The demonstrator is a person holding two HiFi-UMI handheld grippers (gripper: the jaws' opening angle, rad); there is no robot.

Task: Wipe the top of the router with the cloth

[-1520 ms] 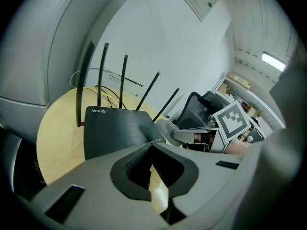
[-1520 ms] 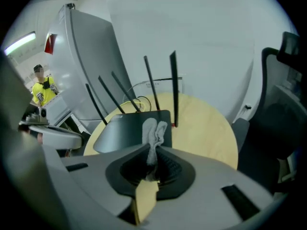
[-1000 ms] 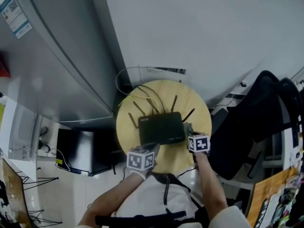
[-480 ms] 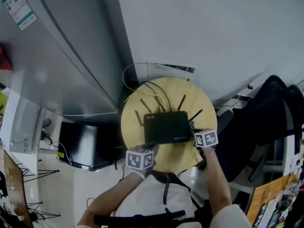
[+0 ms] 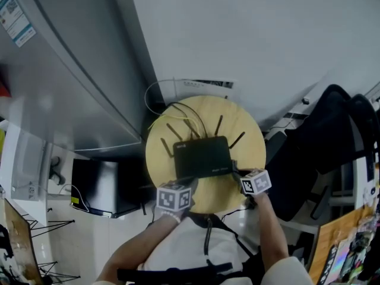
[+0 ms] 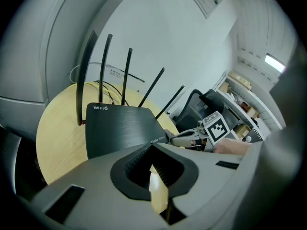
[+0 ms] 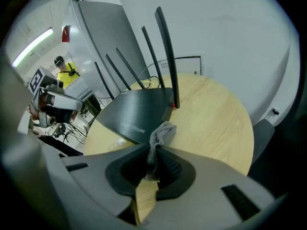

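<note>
A black router (image 5: pixel 202 157) (image 6: pixel 120 128) (image 7: pixel 136 111) with several upright antennas lies on a round wooden table (image 5: pixel 246 129). My right gripper (image 5: pixel 237 172) (image 7: pixel 154 153) is shut on a small grey cloth (image 7: pixel 161 134); the cloth's free end rests at the router's near right corner. At the router's near left edge my left gripper (image 5: pixel 189 186) (image 6: pixel 152 152) has its jaws closed together with nothing between them, tips touching or just short of the router. The cloth is too small to make out in the head view.
Thin cables (image 5: pixel 160 100) run from the router's back toward the white wall (image 5: pixel 249 34). A grey cabinet (image 5: pixel 65 70) stands at the left, a black chair (image 5: pixel 320 141) at the right. A dark box (image 5: pixel 98 189) sits on the floor left of the table.
The right gripper has drawn back from the router's right side toward its near right corner. The left gripper stays at the near left edge. The head camera swayed.
</note>
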